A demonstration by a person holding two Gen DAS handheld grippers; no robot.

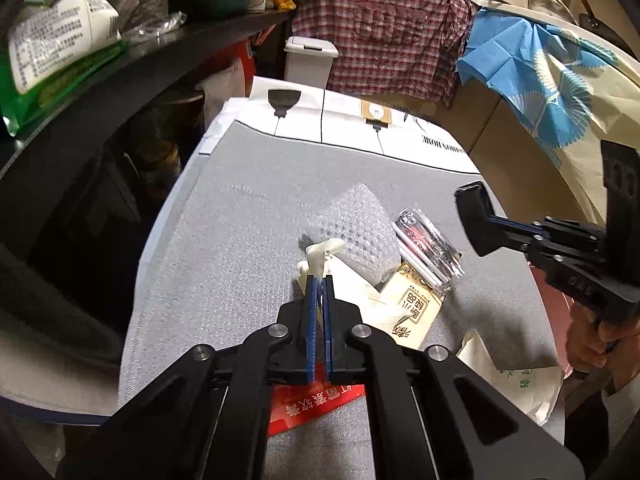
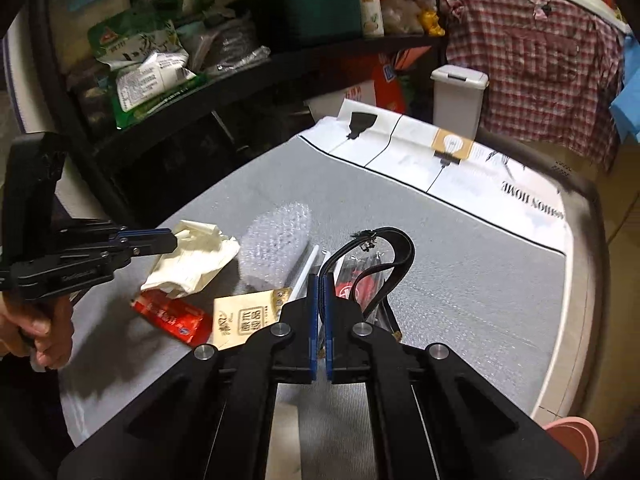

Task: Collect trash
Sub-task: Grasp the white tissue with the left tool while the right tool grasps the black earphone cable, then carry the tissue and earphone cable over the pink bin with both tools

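A white lidded plastic bin [image 2: 458, 94] stands beyond the grey mat [image 2: 460, 280]; its contents are hidden. On the mat, the left gripper [image 1: 319, 280] is clenched on a crumpled cream plastic bag [image 2: 192, 258]. Beside the bag lie bubble wrap [image 2: 276, 246], a beige packet [image 2: 244, 316] and a red wrapper [image 2: 172, 316]. The right gripper [image 2: 320, 280] pinches a black strap [image 2: 394, 248].

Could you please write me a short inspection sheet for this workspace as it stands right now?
Surface: grey mat over a printed white cloth.
Job's things: cream bag, bubble wrap, red wrapper, beige packet, clear sleeve.
Clutter: nothing seen.
Grippers: left gripper shut on the cream bag; right gripper shut on a black strap.
Cables: nothing seen.
Surroundings: stocked shelves, white bin, plaid shirt.
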